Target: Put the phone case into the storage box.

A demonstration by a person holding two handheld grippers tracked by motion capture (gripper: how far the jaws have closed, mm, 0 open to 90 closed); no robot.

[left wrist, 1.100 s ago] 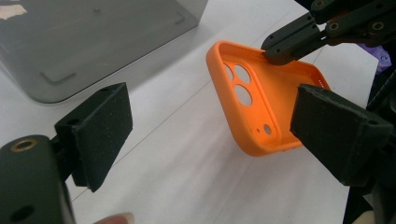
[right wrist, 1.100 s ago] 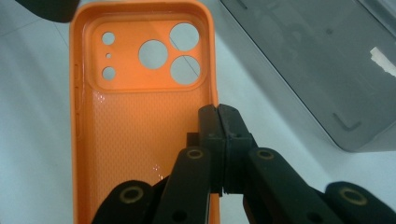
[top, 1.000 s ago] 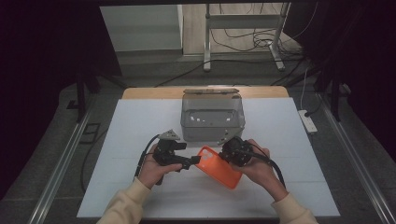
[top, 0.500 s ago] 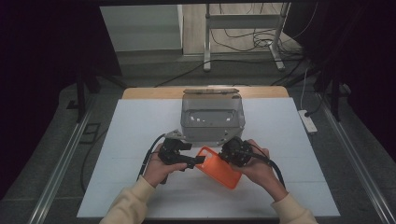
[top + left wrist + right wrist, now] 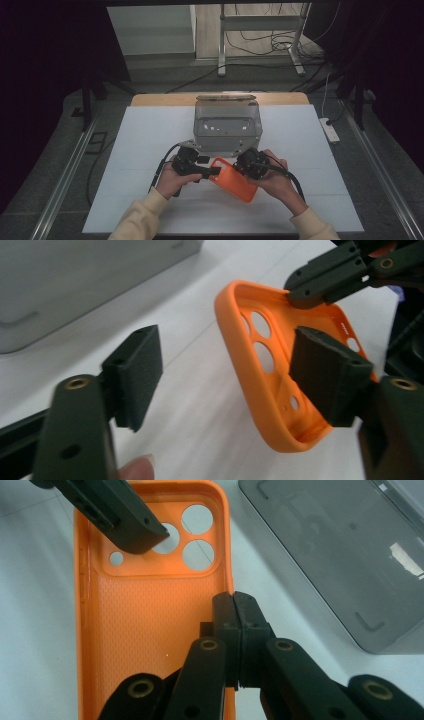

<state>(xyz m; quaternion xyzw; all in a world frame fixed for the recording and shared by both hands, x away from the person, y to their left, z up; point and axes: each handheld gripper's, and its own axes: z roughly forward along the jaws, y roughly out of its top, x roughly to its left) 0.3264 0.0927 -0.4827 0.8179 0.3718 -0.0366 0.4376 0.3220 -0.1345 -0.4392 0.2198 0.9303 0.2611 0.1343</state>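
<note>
The orange phone case is being held just above the worktop, near the grey box, which is looking empty. Its side wall is being pinched by the right gripper. The left gripper has just been closing, jaws spread around the camera-hole end, not pressing yet. It's probably light and bendy, so gripping the rim is being favoured

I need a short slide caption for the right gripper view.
Right tool pinches orange phone case edge beside grey box.

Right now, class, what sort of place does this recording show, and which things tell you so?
Probably a lab or workshop set up for recording: a white-topped table ringed by dark curtains, loose cables on the floor behind, and a person working an orange phone case with handheld grippers.
</note>
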